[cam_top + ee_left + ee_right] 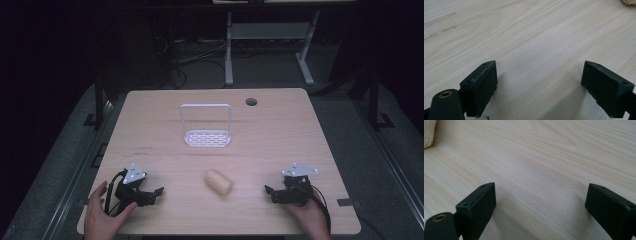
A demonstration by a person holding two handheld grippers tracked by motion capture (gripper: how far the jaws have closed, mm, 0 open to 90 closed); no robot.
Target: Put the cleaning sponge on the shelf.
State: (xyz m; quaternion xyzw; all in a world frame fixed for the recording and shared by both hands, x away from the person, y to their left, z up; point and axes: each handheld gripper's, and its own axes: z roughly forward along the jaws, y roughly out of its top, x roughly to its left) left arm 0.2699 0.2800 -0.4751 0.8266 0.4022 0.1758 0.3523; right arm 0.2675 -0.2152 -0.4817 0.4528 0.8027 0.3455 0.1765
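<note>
A pale yellow rolled towel lies on the wooden table near the front, midway between the two grippers. My left gripper rests on the table at the front left, a hand on it, jaws wide apart and pointing right toward the roll. My right gripper rests at the front right under the other hand, jaws also wide apart, pointing left. In the left gripper view, bare wood lies between the pads and the towel's edge shows at the top right. In the right gripper view the towel sits at the top left.
A white wire rack with a perforated base stands upright at the table's middle back. A round cable hole is near the far edge. Beyond the table are white desk legs and cables on a dark floor.
</note>
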